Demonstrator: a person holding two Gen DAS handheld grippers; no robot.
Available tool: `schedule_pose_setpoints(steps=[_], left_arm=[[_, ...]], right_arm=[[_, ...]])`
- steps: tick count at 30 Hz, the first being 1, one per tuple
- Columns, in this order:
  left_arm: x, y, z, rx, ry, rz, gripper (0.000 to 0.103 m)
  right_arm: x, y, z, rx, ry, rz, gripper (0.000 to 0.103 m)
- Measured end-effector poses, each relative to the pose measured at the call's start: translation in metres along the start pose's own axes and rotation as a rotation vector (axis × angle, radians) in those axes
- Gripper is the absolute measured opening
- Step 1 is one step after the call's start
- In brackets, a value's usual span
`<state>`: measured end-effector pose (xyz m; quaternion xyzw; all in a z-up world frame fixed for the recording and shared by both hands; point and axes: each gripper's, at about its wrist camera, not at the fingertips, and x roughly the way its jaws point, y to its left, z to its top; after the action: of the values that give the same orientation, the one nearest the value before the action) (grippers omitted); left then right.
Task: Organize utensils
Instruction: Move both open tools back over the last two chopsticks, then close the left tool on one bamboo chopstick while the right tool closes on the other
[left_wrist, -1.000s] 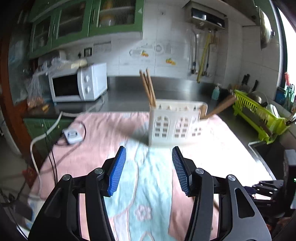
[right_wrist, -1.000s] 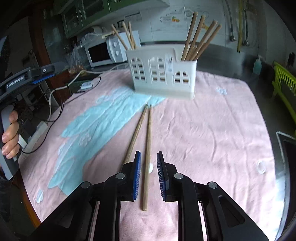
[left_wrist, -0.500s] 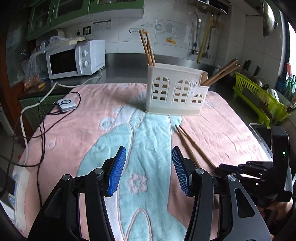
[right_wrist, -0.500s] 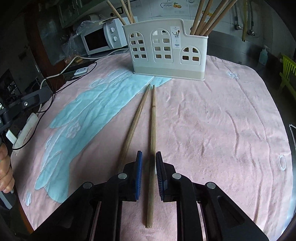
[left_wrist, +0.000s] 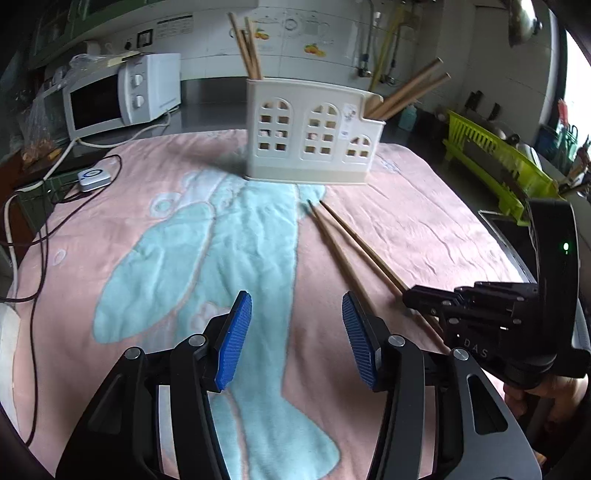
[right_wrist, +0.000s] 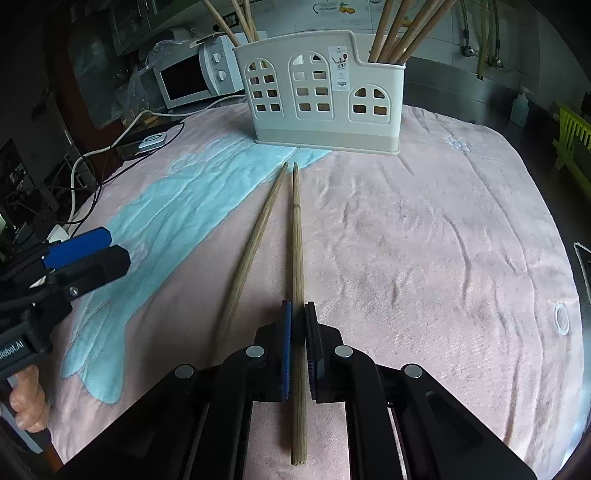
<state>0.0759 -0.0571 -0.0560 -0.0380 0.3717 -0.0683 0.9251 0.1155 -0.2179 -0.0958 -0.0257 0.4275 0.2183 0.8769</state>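
Two wooden chopsticks lie side by side on the towel, tips toward the white utensil holder (right_wrist: 325, 92). My right gripper (right_wrist: 298, 306) is shut on the right chopstick (right_wrist: 295, 229), pads pressing its thick end. The left chopstick (right_wrist: 255, 243) lies free beside it. The holder (left_wrist: 314, 136) has several chopsticks standing in its end compartments. My left gripper (left_wrist: 297, 306) is open over the blue patch with nothing between its fingers. It sits left of the chopsticks (left_wrist: 332, 240). The right gripper (left_wrist: 410, 295) shows at the right edge of the left wrist view.
A pink and blue towel (right_wrist: 443, 240) covers the table. A white microwave (left_wrist: 122, 92), cables and a small white device (left_wrist: 94, 177) are at the back left. A green dish rack (left_wrist: 495, 162) stands at the right. A soap bottle (right_wrist: 519, 107) is behind.
My right gripper's jaws have closed onto the right chopstick. My left gripper has sunk toward the towel and tilted down; the loose chopsticks and right gripper now show in its view.
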Motion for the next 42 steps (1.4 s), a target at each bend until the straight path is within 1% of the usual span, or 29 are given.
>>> schedule_pose_setpoints(steps=[8,9,11,13,15,16,18,20,22,28,29,31,34,39,42], left_arm=[[0.016,-0.035,-0.008,0.024,0.036,-0.045,0.051],[0.019,-0.039,-0.009,0.024,0.043,-0.051,0.049],[0.024,-0.044,-0.01,0.02,0.061,-0.052,0.043],[0.032,-0.048,-0.011,0.003,0.078,-0.051,0.04],[0.038,-0.049,-0.013,-0.015,0.095,-0.053,0.034],[0.04,-0.049,-0.013,-0.018,0.101,-0.051,0.029],[0.044,-0.051,-0.015,-0.024,0.107,-0.038,0.028],[0.048,-0.052,-0.016,-0.024,0.114,-0.029,0.024],[0.05,-0.052,-0.016,-0.027,0.118,-0.034,0.024],[0.055,-0.057,-0.014,-0.024,0.121,-0.012,0.023],[0.056,-0.058,-0.014,-0.023,0.122,0.0,0.019],[0.057,-0.057,-0.013,-0.023,0.123,0.009,0.017],[0.057,-0.056,-0.012,-0.009,0.127,0.024,0.009],[0.055,-0.045,-0.011,-0.015,0.138,0.011,0.007],[0.054,-0.04,-0.013,-0.008,0.135,-0.009,0.007]], right_arm=[[-0.014,-0.015,-0.004,0.042,-0.018,-0.013,0.007],[-0.014,-0.016,-0.005,0.044,-0.018,-0.016,0.007],[-0.014,-0.018,-0.007,0.052,-0.016,-0.018,0.007],[-0.014,-0.02,-0.009,0.06,-0.014,-0.014,0.007],[-0.013,-0.021,-0.01,0.063,-0.011,-0.012,0.007],[-0.012,-0.021,-0.01,0.065,-0.011,-0.01,0.007],[-0.012,-0.023,-0.012,0.069,-0.011,-0.008,0.007],[-0.012,-0.026,-0.013,0.078,-0.007,-0.004,0.007],[-0.012,-0.029,-0.015,0.088,-0.006,0.004,0.007],[-0.011,-0.031,-0.016,0.091,-0.01,0.01,0.007],[-0.011,-0.03,-0.016,0.092,-0.011,0.011,0.007],[-0.012,-0.03,-0.017,0.093,-0.012,0.009,0.007],[-0.012,-0.028,-0.017,0.087,-0.012,0.001,0.007],[-0.015,-0.024,-0.022,0.07,-0.009,-0.009,0.008],[-0.016,-0.022,-0.024,0.056,-0.011,-0.02,0.008]])
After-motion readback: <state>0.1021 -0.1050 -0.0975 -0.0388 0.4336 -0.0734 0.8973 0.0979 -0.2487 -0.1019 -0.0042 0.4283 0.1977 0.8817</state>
